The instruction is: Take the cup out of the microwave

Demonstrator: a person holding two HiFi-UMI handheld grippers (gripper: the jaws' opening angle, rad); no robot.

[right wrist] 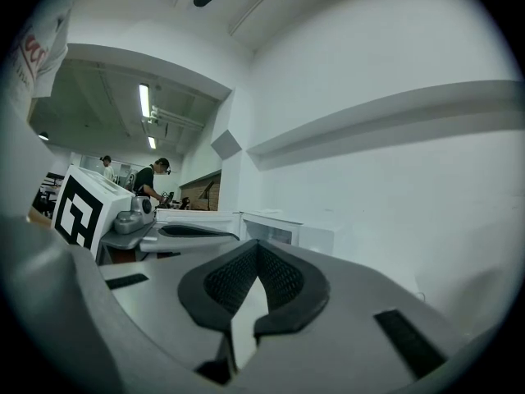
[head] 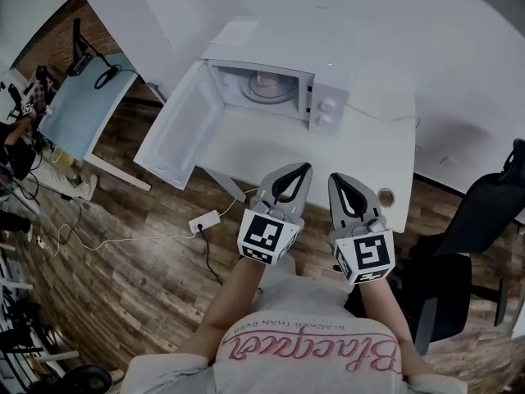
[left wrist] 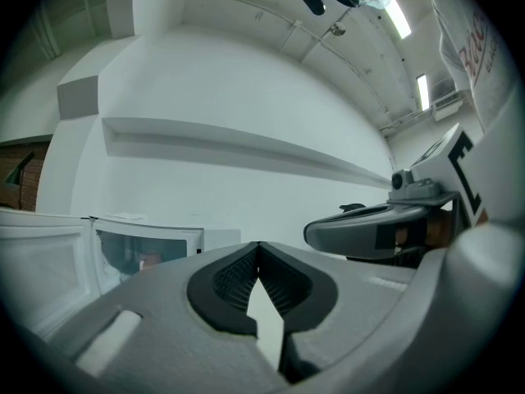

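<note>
A white microwave (head: pixel 279 72) stands at the back of a white table (head: pixel 385 150), its door (head: pixel 176 125) swung open to the left. Inside its cavity sits a pale pinkish cup (head: pixel 267 84), which shows small and reddish (left wrist: pixel 148 261) in the left gripper view. My left gripper (head: pixel 303 169) and right gripper (head: pixel 336 179) hover side by side over the table's near edge, well short of the microwave. Both are shut with nothing between the jaws: the left gripper's (left wrist: pixel 259 246) pads meet, and so do the right gripper's (right wrist: pixel 258 246).
A small round grommet (head: pixel 385 195) sits in the table near its front right corner. On the wood floor lie a white power strip (head: pixel 203 221) and cables. A black office chair (head: pixel 472 228) stands at the right, another desk (head: pixel 82 105) at the left. People (right wrist: pixel 156 177) stand far off.
</note>
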